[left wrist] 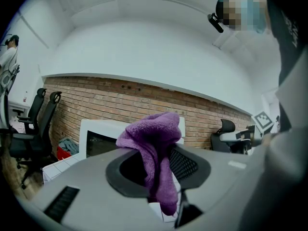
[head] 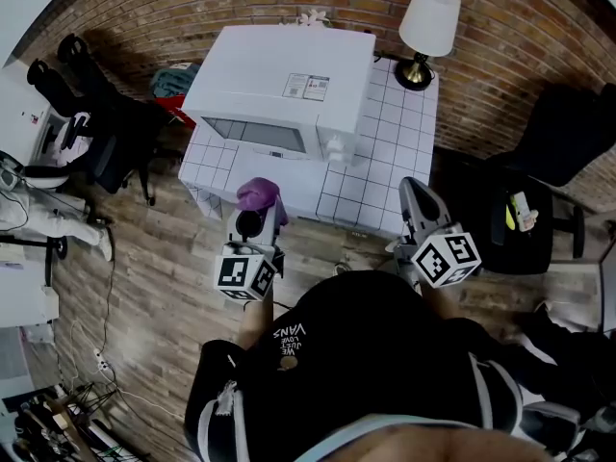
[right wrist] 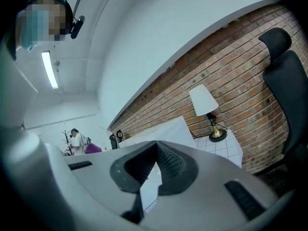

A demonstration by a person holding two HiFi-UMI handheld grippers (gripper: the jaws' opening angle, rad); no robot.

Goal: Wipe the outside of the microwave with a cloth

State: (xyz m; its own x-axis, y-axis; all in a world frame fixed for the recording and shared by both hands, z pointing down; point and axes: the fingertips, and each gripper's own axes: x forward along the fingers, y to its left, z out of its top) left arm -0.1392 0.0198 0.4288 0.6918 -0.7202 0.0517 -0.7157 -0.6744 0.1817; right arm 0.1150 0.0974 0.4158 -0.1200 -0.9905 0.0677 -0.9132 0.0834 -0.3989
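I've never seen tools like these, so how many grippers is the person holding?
2. The left gripper is in front of the microwave, shut on a purple cloth. The right gripper, shut and empty, is by the tiled table's front right edge. None seems hidden.

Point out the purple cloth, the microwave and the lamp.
purple cloth (left wrist: 154, 131): left gripper view, bunched top.
microwave (head: 269, 65): head view, top panel.
lamp (head: 430, 15): head view, shade.
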